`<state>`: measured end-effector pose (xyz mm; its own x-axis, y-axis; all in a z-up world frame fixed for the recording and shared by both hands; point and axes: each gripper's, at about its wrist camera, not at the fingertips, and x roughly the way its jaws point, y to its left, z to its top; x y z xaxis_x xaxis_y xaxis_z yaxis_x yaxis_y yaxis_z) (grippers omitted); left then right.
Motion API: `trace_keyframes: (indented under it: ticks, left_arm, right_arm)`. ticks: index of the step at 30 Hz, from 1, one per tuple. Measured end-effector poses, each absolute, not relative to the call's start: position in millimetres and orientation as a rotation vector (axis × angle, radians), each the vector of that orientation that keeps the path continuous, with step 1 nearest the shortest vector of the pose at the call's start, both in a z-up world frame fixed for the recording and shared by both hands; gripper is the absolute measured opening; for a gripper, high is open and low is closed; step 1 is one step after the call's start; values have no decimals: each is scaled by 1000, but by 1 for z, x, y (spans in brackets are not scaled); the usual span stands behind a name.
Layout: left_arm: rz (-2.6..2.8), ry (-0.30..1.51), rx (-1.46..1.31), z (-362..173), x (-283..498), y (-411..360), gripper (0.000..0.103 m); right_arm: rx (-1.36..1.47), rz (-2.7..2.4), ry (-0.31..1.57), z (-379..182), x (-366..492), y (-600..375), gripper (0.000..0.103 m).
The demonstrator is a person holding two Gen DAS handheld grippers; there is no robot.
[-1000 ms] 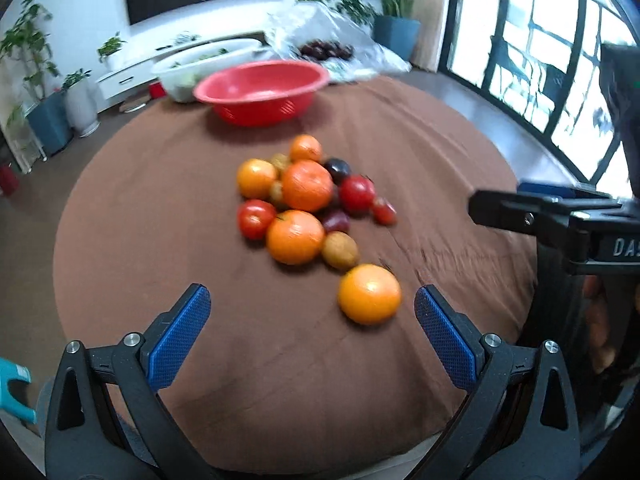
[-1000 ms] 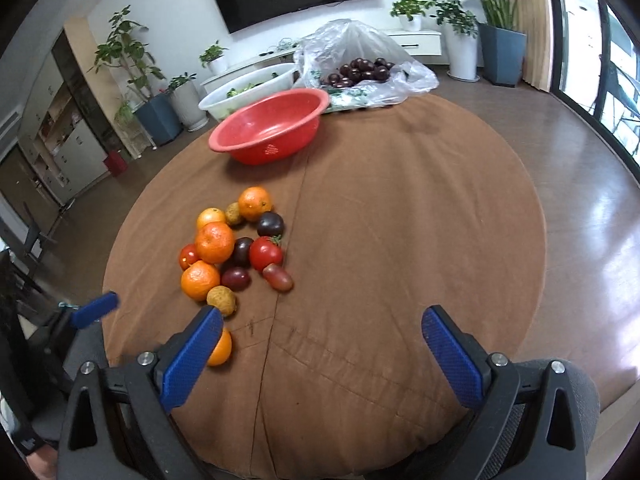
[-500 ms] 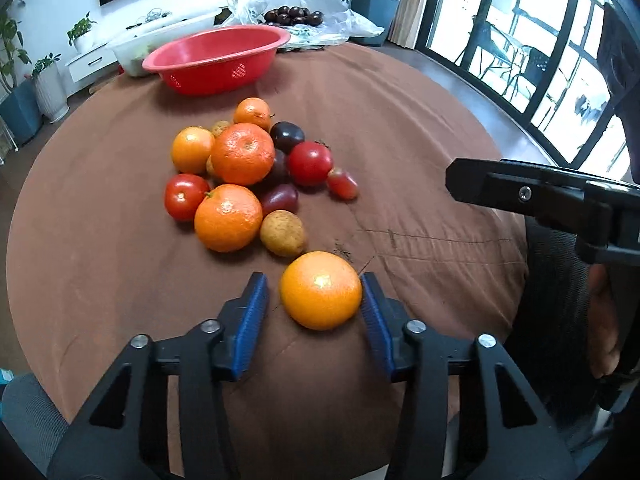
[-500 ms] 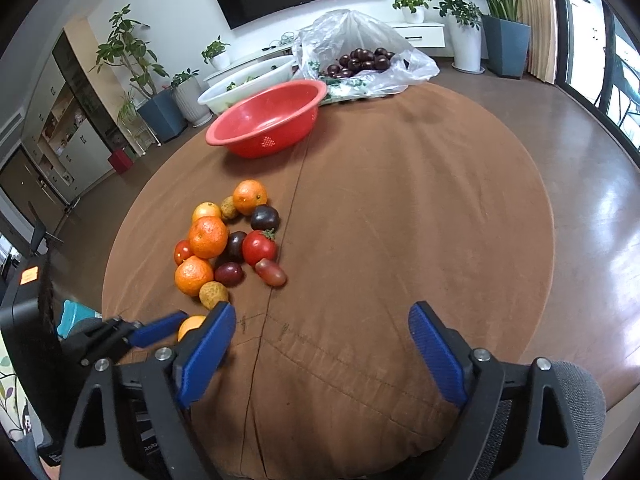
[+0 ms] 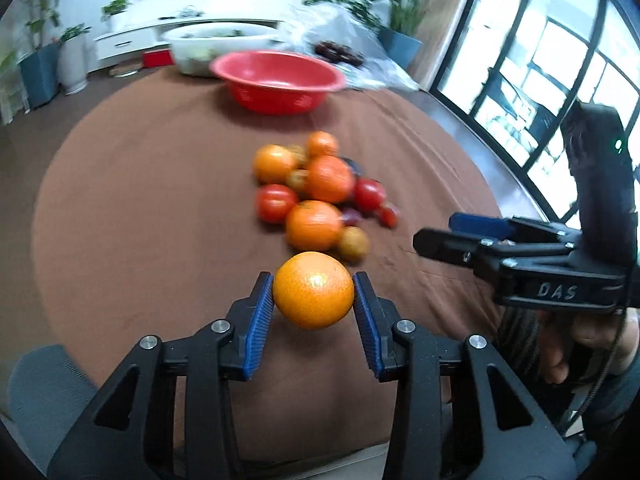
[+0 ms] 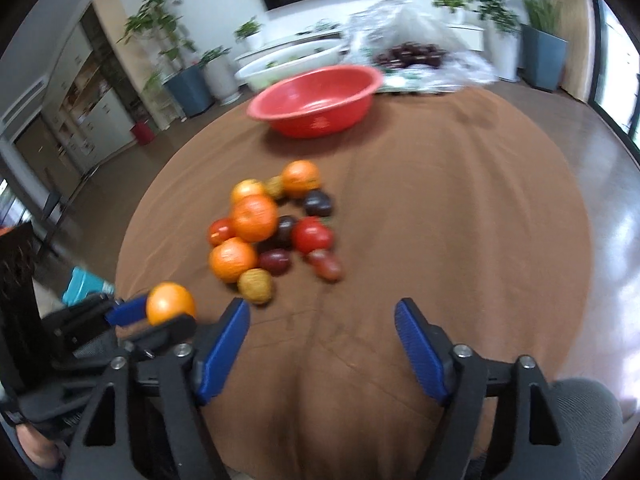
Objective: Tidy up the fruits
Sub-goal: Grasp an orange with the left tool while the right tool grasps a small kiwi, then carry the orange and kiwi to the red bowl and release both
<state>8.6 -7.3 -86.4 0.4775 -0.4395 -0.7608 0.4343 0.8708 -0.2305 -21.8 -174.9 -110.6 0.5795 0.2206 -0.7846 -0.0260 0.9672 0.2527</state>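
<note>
My left gripper is shut on an orange and holds it above the near part of the brown table; the held orange also shows in the right wrist view. A pile of oranges, tomatoes and plums lies in the table's middle, also in the right wrist view. A red bowl stands at the far side. My right gripper is open and empty over the near table, right of the left one.
A white tub and a plastic bag of dark fruit sit behind the red bowl. Potted plants, a TV wall and windows surround the round table. A grey chair back is at the near edge.
My left gripper closed on the nearest orange and lifted it off the table. My right gripper narrowed a little and moved closer to the fruit pile.
</note>
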Motion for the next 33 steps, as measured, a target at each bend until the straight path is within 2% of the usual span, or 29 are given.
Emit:
trace_keyframes:
  ticks: [12,16,22,33]
  left_arm:
    - [-488,937,-106,-97,31,43,37]
    - [-485,942,-116,-102,25,49,37]
    - [-472,954,-120,-108,26,51,37]
    - [-473,958,-109,-112,29,45,37]
  right_arm:
    - [112,227,1042,-135,13,-129,52]
    - [63,231,1055,-140,20,-118,39]
    - [4,215,1047,-143,23,-113,29]
    - [39,229,1024,-137,14,-121,27]
